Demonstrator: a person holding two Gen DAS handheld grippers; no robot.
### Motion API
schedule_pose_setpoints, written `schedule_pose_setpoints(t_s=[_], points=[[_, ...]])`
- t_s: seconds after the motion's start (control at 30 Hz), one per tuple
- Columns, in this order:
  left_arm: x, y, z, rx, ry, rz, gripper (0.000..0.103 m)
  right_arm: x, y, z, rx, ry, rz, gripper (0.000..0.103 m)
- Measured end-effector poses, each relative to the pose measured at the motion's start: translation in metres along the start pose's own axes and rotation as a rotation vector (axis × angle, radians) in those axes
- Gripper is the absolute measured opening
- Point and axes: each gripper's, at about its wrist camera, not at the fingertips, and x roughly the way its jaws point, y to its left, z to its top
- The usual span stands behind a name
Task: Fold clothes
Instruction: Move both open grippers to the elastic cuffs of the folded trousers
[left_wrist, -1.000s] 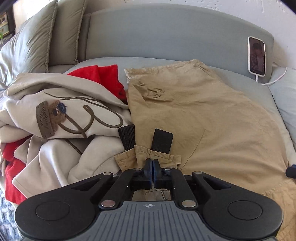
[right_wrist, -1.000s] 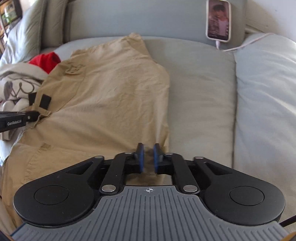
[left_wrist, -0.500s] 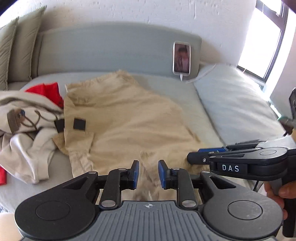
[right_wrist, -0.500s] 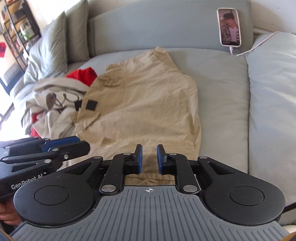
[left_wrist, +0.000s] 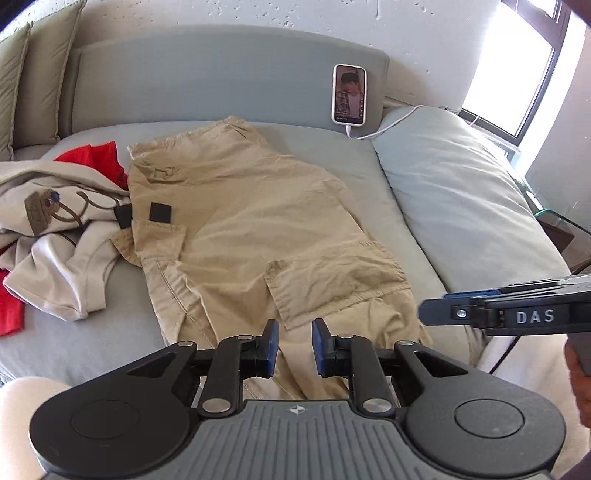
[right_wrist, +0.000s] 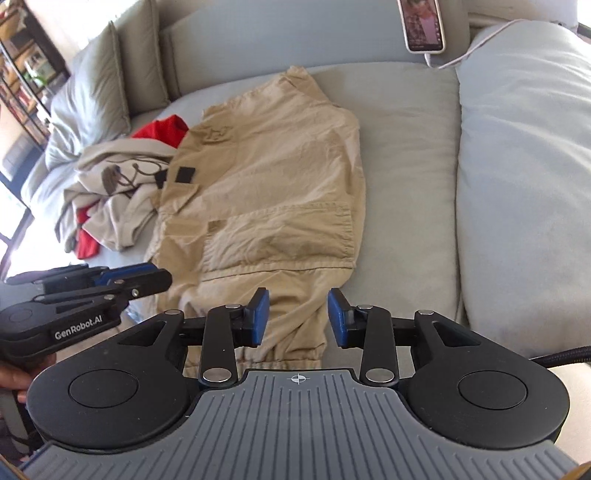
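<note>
Left wrist view: khaki trousers (left_wrist: 258, 229) spread flat across the grey sofa seat (left_wrist: 369, 177), filling centre of frame, waist end toward upper left, legs running down to the bottom edge. Left gripper (left_wrist: 293, 341) hangs above the lower leg section, jaws parted at a moderate gap, nothing between them; cloth lies just below and beyond the tips. Right gripper (left_wrist: 436, 315) pokes in from the right edge, mid-height, over the trousers' right hem side. Heap of other clothes, beige hoodie (left_wrist: 55, 236) w/ red garment (left_wrist: 92, 158), sits at left, touching the trousers' waist corner. Phone (left_wrist: 349, 94) leans on the backrest, upper centre.

Right wrist view: same trousers (right_wrist: 273, 192) in centre, cuff end (right_wrist: 288, 360) at bottom, right under the right gripper (right_wrist: 298, 317). Jaws wide, empty; the leg fabric sits between and below the pads, not gripped. Left gripper (right_wrist: 147, 278) at lower left, over the trousers' left edge.

Judgement: trousers look laid out lengthwise, already doubled leg-on-leg perhaps, can't be sure. Both tools hover near the cuff end, so prob. a grab of the hem is coming. That calls for dropping both sets of jaws onto the cuff corners, pinching all layers, then carrying them toward the waist evenly.
</note>
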Motion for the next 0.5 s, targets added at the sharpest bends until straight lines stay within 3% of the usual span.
schedule_pose_setpoints(t_s=[0.1, 0.2, 0.33, 0.5], points=[[0.004, -0.003, -0.005, 0.009, 0.057, 0.005, 0.019, 0.017, 0.013, -0.004, -0.017, 0.011, 0.017, 0.038], [0.008, -0.006, -0.011, 0.018, 0.114, 0.010, 0.019, 0.048, 0.020, -0.014, -0.058, 0.085, -0.054, 0.037], [0.014, -0.010, -0.018, 0.031, 0.191, 0.016, 0.022, 0.035, 0.023, -0.018, -0.073, 0.117, -0.088, 0.038], [-0.011, 0.002, -0.017, -0.039, 0.112, 0.008, 0.033, -0.008, -0.002, -0.019, 0.073, 0.099, -0.001, 0.051]])
